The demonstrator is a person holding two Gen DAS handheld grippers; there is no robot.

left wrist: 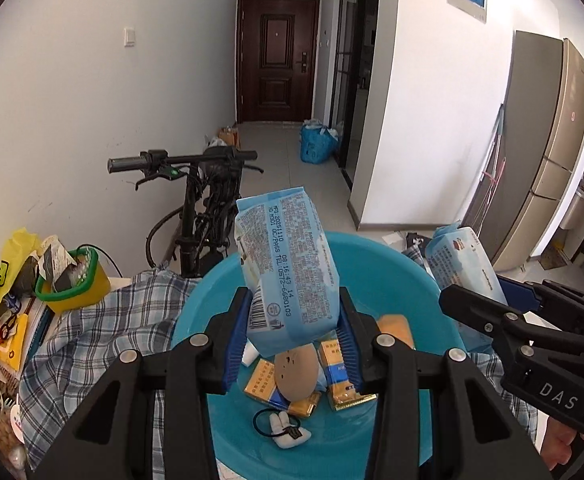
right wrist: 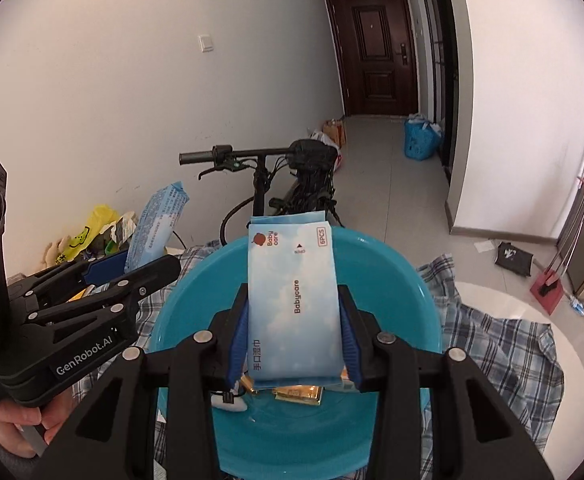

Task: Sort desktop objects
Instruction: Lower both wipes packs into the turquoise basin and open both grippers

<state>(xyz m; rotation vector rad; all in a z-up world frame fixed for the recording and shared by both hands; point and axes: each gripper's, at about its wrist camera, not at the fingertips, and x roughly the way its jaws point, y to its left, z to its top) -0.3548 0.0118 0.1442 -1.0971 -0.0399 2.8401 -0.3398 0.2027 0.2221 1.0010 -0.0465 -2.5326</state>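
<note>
At the far left of the left wrist view a yellow plastic tub with a green rim (left wrist: 74, 280) stands among loose bags on the blue-and-white checked cloth (left wrist: 104, 320), well apart from the work. Next comes the left gripper (left wrist: 295, 332), its blue-padded jaws pinching the lower part of a pale blue soft wet-wipe pack with printed back label (left wrist: 288, 264), held upright over the round turquoise plastic basin (left wrist: 388, 256). In the basin below lie gold-and-blue foil sachets (left wrist: 338, 368), a tan plush disc with a face (left wrist: 296, 370) and a small white plush charm on a black loop (left wrist: 286, 432). To the right, the right gripper (right wrist: 295, 340) clamps a second pale blue wet-wipe pack marked Babycare (right wrist: 296, 308), also upright above the basin's middle, with a gold sachet (right wrist: 298, 394) visible beneath it. Both tools are closed only to the width of their packs, pads pressed against the packs' sides. The step in hand appears to be dropping the two packs into the basin with the other sorted items. The next move likely calls for lowering each pack close to the basin floor, clear of the other gripper, then spreading the jaws to release without scattering the small items.
</note>
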